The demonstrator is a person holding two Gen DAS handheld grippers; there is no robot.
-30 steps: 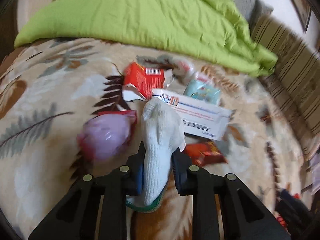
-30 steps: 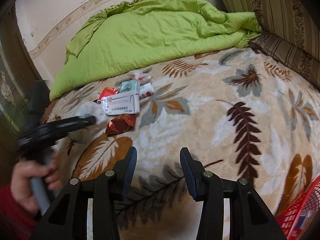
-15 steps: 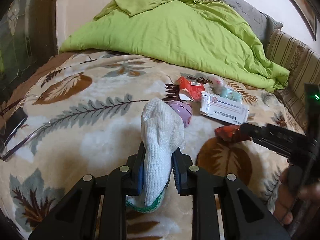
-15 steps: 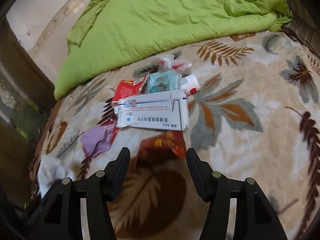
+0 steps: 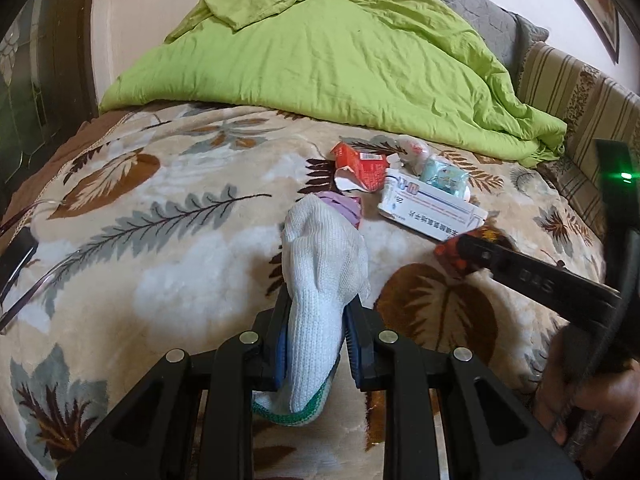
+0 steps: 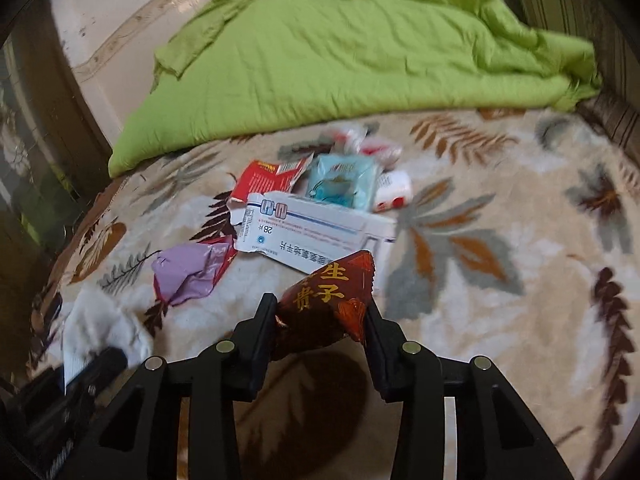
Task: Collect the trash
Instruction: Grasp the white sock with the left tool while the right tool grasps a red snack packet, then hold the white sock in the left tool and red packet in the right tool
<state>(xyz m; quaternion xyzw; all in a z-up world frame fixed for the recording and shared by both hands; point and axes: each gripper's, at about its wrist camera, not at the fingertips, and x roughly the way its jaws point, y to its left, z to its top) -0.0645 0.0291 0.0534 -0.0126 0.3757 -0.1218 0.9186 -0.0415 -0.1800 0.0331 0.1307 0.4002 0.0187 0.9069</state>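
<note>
L gripper (image 5: 316, 332) is clamped shut on a white knit glove (image 5: 320, 280); the glove is pinched between both blue pads w/ its fingers standing up past the tips and its green-trimmed cuff hanging below, over the leaf-print blanket (image 5: 160, 272).

R gripper (image 6: 322, 316) is seen about half open, w/ a dark red wrapper (image 6: 326, 300) w/ gold characters sitting between the fingers. Both fingers look to be at the wrapper's sides, but whether it is actually pinched or only straddled can't be told. The R view is blurred.

Rest of the trash is clustered mid-blanket, toward the far edge, just short of the green quilt (image 5: 320, 52) heaped along that edge:
- white medicine box (image 6: 308, 232), flattened, touching the wrapper's far end
- red torn carton (image 6: 268, 176) beyond the box's left end
- pale blue packet (image 6: 344, 180) overlapping the box's far edge
- small white-and-red item (image 6: 394, 192) just right of the packet
- crumpled purple bag (image 6: 188, 272) left of the box, near the glove
- clear plastic wad (image 5: 414, 148), nearest the quilt

A hand (image 5: 576, 392) is seen at the lower right of the L view, holding the R gripper's handle.
</note>
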